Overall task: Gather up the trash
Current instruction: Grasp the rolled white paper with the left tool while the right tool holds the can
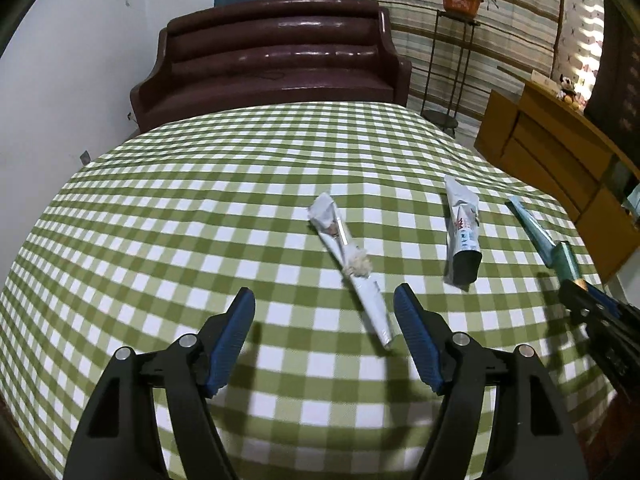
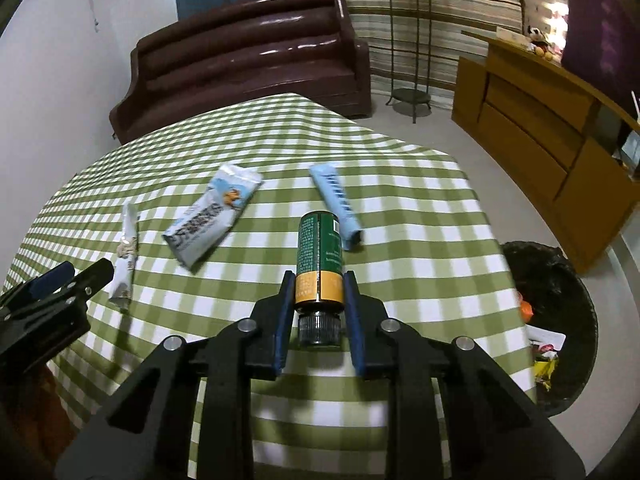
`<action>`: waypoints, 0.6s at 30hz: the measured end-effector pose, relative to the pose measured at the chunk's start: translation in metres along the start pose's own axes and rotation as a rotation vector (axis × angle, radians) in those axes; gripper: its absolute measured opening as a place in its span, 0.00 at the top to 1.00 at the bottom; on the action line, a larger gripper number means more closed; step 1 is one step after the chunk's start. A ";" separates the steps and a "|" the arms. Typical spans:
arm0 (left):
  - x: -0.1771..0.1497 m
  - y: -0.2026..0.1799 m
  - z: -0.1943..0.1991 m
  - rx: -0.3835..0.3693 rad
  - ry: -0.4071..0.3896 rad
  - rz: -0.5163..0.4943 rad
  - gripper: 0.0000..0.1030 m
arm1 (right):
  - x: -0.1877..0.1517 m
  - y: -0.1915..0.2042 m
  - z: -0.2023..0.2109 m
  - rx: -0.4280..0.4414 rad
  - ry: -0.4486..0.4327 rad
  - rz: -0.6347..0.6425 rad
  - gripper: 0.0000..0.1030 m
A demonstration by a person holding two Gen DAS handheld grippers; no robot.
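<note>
A green bottle is clamped cap-first in the right gripper, lifted over the checked table. Still lying on the cloth: a rolled wrapper, a snack packet and a blue tube. The left gripper hangs released, jaws wide, just short of the rolled wrapper. The black bin beside the table already holds scraps; most of the collecting appears to remain.
</note>
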State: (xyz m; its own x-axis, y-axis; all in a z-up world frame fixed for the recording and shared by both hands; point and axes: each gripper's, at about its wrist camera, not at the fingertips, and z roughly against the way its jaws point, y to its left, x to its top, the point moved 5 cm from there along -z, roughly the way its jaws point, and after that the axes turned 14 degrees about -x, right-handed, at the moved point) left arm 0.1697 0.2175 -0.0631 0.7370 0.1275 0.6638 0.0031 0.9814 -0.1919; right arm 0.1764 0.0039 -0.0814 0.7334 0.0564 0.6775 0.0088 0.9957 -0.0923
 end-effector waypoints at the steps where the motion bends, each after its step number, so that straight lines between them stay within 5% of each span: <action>1: 0.001 -0.001 -0.003 0.006 0.005 -0.005 0.32 | 0.000 -0.002 -0.001 -0.001 0.001 -0.004 0.77; 8: 0.003 -0.006 -0.023 0.029 0.052 -0.021 0.38 | 0.000 -0.016 -0.007 0.013 0.012 -0.030 0.77; 18: 0.000 -0.013 -0.029 0.003 0.066 -0.061 0.73 | 0.002 -0.021 -0.009 0.034 0.020 -0.041 0.77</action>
State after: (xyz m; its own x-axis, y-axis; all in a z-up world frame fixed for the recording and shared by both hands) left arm 0.1894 0.2007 -0.0816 0.7781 0.0578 0.6254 0.0474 0.9875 -0.1502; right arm 0.1837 -0.0173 -0.0842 0.7466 0.0139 0.6652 0.0168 0.9991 -0.0398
